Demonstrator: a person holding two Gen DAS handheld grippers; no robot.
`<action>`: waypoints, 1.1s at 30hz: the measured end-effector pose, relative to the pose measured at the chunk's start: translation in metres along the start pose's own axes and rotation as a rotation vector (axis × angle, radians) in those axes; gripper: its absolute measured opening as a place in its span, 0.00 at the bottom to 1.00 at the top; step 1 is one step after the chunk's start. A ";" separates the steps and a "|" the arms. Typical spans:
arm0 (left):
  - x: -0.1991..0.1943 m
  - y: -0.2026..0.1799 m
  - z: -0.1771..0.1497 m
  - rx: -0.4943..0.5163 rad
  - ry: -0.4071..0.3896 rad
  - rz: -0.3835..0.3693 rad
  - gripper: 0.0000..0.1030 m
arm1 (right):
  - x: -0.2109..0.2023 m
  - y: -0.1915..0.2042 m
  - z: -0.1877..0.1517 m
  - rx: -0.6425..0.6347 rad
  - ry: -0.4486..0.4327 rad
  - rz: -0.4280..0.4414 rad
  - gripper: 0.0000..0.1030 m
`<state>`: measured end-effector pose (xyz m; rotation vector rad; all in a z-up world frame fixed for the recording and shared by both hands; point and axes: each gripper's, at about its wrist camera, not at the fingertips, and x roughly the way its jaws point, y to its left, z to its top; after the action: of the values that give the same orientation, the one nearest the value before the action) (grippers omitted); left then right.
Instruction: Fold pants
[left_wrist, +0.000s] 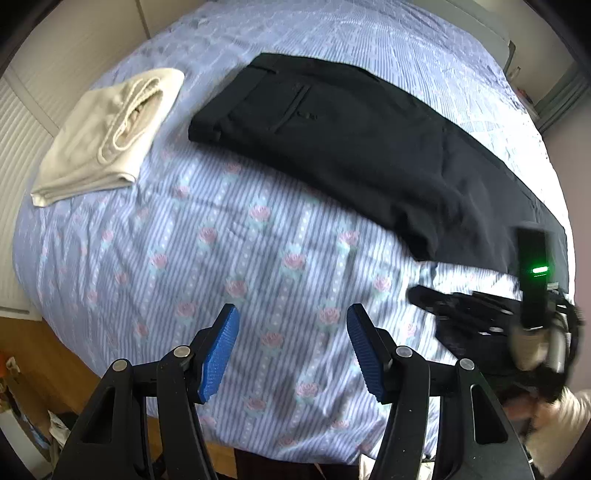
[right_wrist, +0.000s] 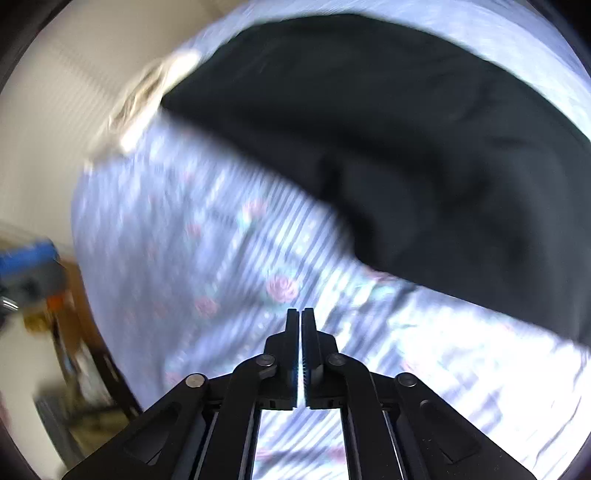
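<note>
Left tool (left_wrist: 293, 354) spread, right tool (right_wrist: 300, 354) pressed together empty, black pants (left_wrist: 362, 147) on bed (left_wrist: 221, 258).

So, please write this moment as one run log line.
left gripper: open, empty, above bedsheet | right gripper: shut, empty | black pants: flat, not held | beige pants: folded

Black pants (left_wrist: 354, 147) are seen laid flat on a bed (left_wrist: 258, 266) covered in blue striped sheeting with pink roses, one leg folded over the other. A folded cream garment (left_wrist: 107, 136) is placed well apart at their left. The left tongs (left_wrist: 293, 354) are held wide apart above bare sheet. At the right edge, the right tongs (left_wrist: 480, 314) are seen blurred, a green light shown.
</note>
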<state>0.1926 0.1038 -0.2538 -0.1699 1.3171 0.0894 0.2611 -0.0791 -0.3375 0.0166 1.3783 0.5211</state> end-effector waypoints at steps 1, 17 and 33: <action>0.000 0.001 0.001 -0.008 -0.002 -0.004 0.60 | -0.009 -0.006 0.000 0.044 -0.018 0.018 0.22; -0.004 0.016 0.020 -0.029 -0.036 -0.032 0.67 | -0.067 -0.026 0.028 0.218 -0.099 -0.026 0.43; -0.011 -0.008 0.076 0.422 -0.062 -0.143 0.67 | -0.127 -0.026 0.018 0.558 -0.249 -0.166 0.49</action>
<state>0.2635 0.1099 -0.2241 0.0981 1.2304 -0.3015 0.2747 -0.1428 -0.2239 0.4042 1.2285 -0.0175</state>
